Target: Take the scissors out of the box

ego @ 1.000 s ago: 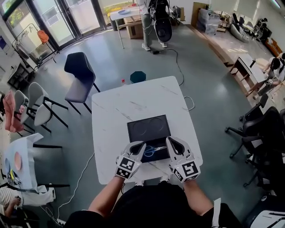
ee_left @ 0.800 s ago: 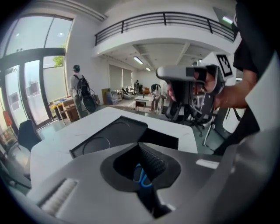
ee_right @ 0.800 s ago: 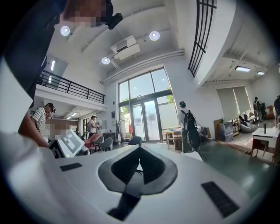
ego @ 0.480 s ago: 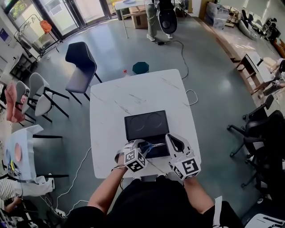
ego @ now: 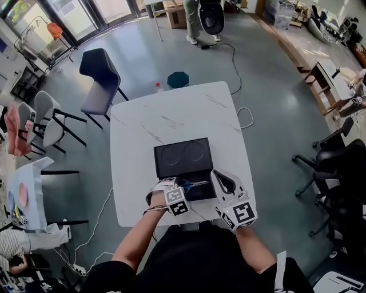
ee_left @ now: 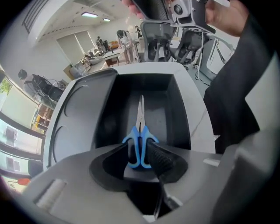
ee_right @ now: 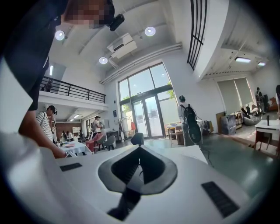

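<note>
A black box (ego: 201, 193) stands on the white marble table (ego: 137, 171) with its lid (ego: 180, 153) folded back flat. Blue-handled scissors (ego: 191, 184) lie in its tray, blades pointing away from me in the left gripper view. My left gripper (ego: 176, 185) points steeply down into the tray. Its jaws are opening, and the scissors' handles (ee_left: 139, 146) lie between the pads without being squeezed. Level at the box's right edge, my right gripper (ego: 219, 174) is shut and holds nothing; in its own view the right gripper (ee_right: 139, 161) looks across the table.
The box sits near the table's front edge, close to my body. A dark chair (ego: 100, 80) and a teal stool (ego: 178, 79) stand beyond the table, office chairs (ego: 334, 171) at the right. A person (ego: 200, 14) stands far back, with a cable (ego: 233, 74) on the floor.
My left gripper has tipped from nearly level to pointing down, sunk into the box over the scissors' handles, and its jaws have spread. The right gripper has stayed almost still.
</note>
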